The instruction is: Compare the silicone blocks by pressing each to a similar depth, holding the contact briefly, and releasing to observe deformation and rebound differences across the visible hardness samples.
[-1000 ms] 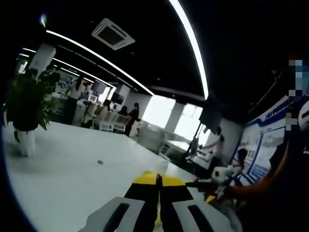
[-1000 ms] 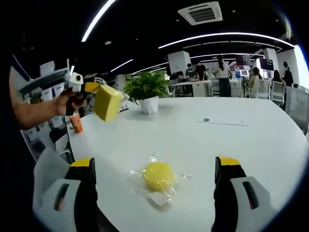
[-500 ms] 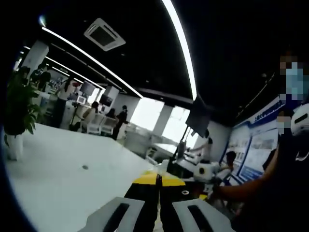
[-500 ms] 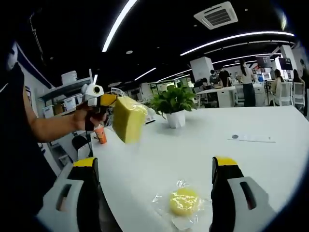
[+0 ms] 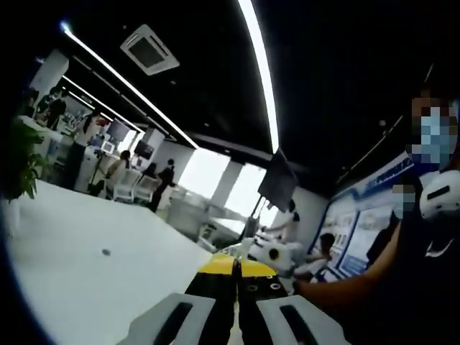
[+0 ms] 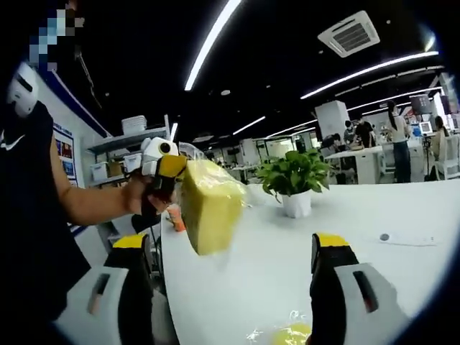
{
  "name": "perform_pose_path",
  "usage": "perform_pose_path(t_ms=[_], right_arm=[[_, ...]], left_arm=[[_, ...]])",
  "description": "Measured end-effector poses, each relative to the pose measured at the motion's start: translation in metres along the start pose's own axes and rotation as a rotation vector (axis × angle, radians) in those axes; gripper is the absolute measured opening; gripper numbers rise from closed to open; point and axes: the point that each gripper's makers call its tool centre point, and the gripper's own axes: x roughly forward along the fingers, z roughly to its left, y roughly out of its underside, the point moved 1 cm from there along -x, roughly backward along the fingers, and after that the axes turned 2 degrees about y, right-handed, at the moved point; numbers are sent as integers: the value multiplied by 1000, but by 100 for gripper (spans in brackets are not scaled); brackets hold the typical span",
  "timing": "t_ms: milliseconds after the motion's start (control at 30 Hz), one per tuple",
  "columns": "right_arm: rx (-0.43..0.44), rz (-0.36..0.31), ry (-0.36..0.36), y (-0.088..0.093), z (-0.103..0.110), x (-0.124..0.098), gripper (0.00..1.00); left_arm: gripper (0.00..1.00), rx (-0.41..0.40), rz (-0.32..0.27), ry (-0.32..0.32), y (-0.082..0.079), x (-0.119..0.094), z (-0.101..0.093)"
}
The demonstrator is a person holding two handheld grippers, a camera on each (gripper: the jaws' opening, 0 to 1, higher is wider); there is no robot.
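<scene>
the yellow block (image 6: 210, 205) looks soft and matt, its faces slightly grainy like foam or silicone. the white bench (image 6: 287, 251) is smooth with a faint sheen. the round yellow piece (image 6: 293, 334) lies in clear, crinkled glossy plastic film. the right tool (image 6: 233, 287) has matt grey plastic shells and black fingers (image 6: 325, 287) tipped with yellow; the plant pot (image 6: 295, 204) is plain smooth white.

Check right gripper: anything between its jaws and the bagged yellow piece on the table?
Nothing visible does. The right gripper is open, and the bagged yellow piece lies on the white table low between its jaws. The yellow block in the left gripper hangs above, off to one side.
</scene>
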Motion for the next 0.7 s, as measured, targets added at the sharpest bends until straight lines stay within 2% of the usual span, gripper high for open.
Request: perform_pose_path(t_ms=[100, 167, 267, 367, 700], right_arm=[[10, -14, -13, -4, 3, 6, 76], [32, -18, -55, -4, 11, 8, 75], [57, -22, -97, -3, 17, 9, 66], [118, -104, -151, -17, 24, 9, 64], [146, -138, -207, -21, 33, 12, 47]], left_arm=[[0, -5, 1, 20, -2, 3, -6], [0, -10, -3, 36, -4, 3, -10], [0, -14, -15, 54, -7, 5, -16], [0, -20, -21, 66, -9, 8, -21], [0, -31, -31, 84, -9, 13, -29]])
